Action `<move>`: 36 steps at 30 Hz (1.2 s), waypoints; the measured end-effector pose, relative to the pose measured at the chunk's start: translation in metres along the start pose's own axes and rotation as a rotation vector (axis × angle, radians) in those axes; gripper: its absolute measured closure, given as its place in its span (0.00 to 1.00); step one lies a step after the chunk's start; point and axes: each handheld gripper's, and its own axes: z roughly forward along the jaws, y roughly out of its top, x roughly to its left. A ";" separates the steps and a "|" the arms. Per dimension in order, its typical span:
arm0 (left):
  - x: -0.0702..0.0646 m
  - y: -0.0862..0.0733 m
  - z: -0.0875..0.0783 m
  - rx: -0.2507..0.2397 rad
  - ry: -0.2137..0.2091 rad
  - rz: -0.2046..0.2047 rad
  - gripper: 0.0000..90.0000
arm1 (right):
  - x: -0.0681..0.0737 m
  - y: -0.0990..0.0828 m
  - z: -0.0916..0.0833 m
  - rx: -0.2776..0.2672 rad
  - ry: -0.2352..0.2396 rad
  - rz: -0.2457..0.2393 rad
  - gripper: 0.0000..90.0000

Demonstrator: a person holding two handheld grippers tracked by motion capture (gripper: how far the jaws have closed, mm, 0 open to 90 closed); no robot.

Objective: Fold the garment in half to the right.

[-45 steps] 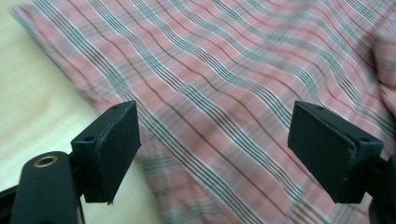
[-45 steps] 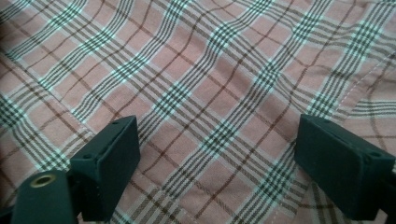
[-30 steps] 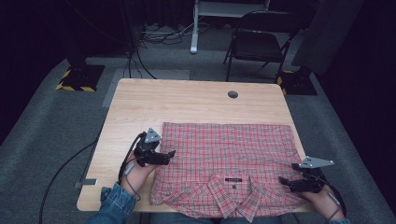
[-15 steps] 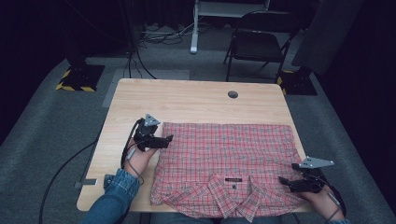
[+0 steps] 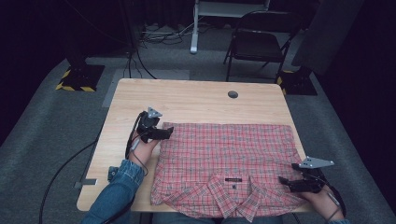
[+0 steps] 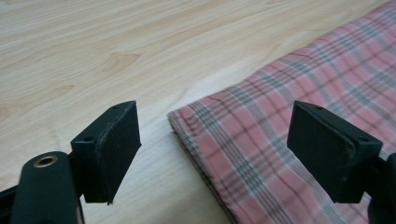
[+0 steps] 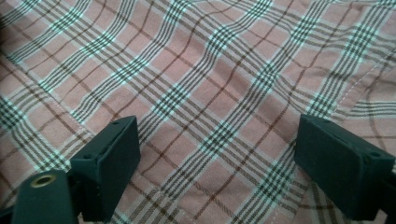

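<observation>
A red plaid shirt (image 5: 224, 163) lies folded flat on the wooden table (image 5: 196, 100), its collar toward the near edge. My left gripper (image 5: 167, 132) is at the shirt's far left corner, jaws open. In the left gripper view that folded corner (image 6: 210, 121) sits low between the spread jaws of the left gripper (image 6: 215, 149), which do not press on it. My right gripper (image 5: 286, 183) rests over the shirt's near right part, jaws open. The right gripper view has plaid cloth (image 7: 205, 93) under the spread jaws of the right gripper (image 7: 219, 168), with nothing clamped.
A round cable hole (image 5: 232, 94) sits in the table's far side. A folding chair (image 5: 259, 42) and a white stand (image 5: 205, 18) are behind the table. Cables (image 5: 70, 163) trail off the table's left edge to the floor.
My left hand has moved away from the near edge along the shirt's left side to its far left corner. The right hand has kept still.
</observation>
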 end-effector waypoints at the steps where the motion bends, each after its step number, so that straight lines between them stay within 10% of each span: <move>1: 0.003 0.000 0.004 0.003 0.005 -0.004 0.20 | 0.000 0.000 0.000 0.001 0.000 -0.001 0.16; 24: 0.010 -0.005 0.047 0.101 -0.015 0.012 0.34 | 0.000 -0.001 0.000 -0.006 0.001 -0.001 0.16; 36: 0.001 -0.011 0.043 0.055 -0.107 0.050 0.87 | 0.000 -0.001 0.000 -0.008 -0.001 0.003 0.16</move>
